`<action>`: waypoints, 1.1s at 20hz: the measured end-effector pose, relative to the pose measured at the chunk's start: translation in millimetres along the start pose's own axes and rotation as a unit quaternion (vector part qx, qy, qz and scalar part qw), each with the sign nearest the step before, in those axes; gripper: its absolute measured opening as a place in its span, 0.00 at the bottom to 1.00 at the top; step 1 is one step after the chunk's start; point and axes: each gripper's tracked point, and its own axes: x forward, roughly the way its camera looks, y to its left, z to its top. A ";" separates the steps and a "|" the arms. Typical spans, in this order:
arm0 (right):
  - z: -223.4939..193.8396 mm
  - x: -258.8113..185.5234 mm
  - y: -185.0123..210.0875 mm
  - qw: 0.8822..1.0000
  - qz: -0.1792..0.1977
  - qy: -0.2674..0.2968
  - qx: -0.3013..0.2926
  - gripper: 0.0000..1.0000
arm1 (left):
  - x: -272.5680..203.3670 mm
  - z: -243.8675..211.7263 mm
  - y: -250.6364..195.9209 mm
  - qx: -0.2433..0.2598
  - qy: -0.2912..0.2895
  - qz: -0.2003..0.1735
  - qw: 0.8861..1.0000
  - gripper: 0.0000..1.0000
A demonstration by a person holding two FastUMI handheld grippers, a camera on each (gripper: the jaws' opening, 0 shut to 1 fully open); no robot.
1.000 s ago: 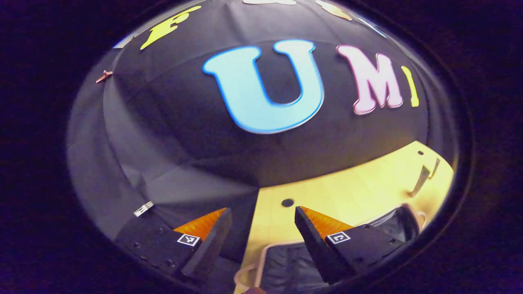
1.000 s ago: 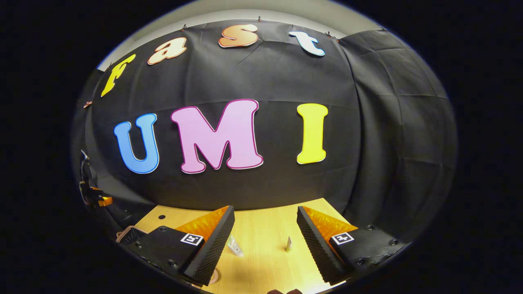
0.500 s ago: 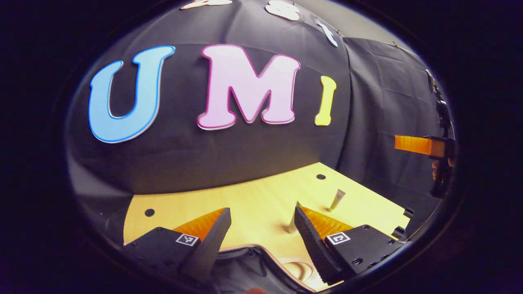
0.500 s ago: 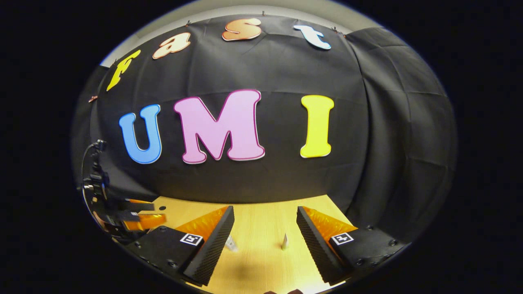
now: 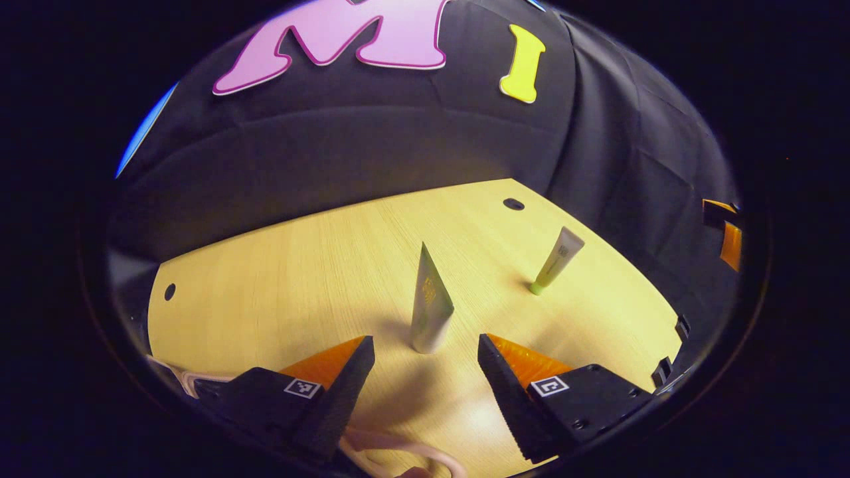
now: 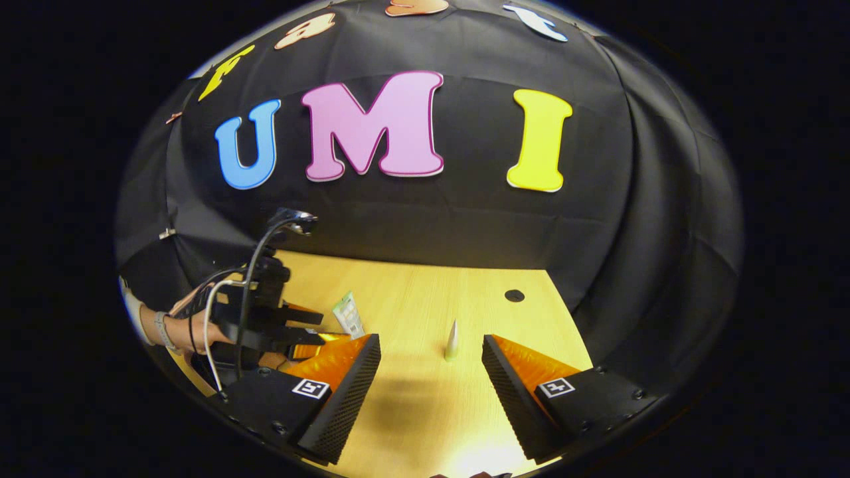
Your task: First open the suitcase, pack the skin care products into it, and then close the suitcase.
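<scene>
Your left claw [image 5: 426, 355] is spread wide with nothing in it, hovering low over the light wood desk [image 5: 299, 265]. Standing right ahead of the gap between its fingers is a pale tube [image 5: 430, 302], upright on its cap end, tapering to a flat crimped top, with some greenish-yellow print on its face. Farther off to the right there's a second tube [image 5: 556, 260], slimmer, cream-colored with a green cap, cap down on the desk and leaning in this fisheye view. A strip of the suitcase's pinkish edge [image 5: 398, 448] peeks in at the near edge, below the fingers.

Your right claw [image 6: 431, 362] is also spread and holding nothing, parked above the desk. The slim tube sits between and just past its fingers, looking like a thin spike from this side. To the left you can see your hand [image 6: 192, 328] holding the left claw, with the first tube just beyond it.
</scene>
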 end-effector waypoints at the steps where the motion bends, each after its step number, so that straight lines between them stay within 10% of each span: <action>1: -6.6 5.2 -1.2 1.000 0.006 0.009 0.000 0.97 | 2.6 -3.9 -0.3 0.001 0.006 0.003 1.000 0.99; 7: -39.2 48.4 -30.6 0.997 0.015 0.062 0.035 0.97 | -2.7 -11.1 -11.9 0.006 0.035 0.009 0.999 0.98; 10: -62.7 80.0 -45.2 0.995 0.013 0.086 0.043 0.98 | 27.9 -13.4 -10.2 0.016 0.041 0.013 0.999 0.43; 16: -113.8 151.4 -31.3 0.988 0.053 0.139 0.041 0.98 | 16.2 -7.9 -11.2 0.007 0.049 0.013 0.999 0.42; 22: -127.7 207.4 -47.0 0.990 0.010 0.125 0.063 0.96 | 13.6 -2.4 -11.8 -0.035 0.023 0.008 0.999 0.42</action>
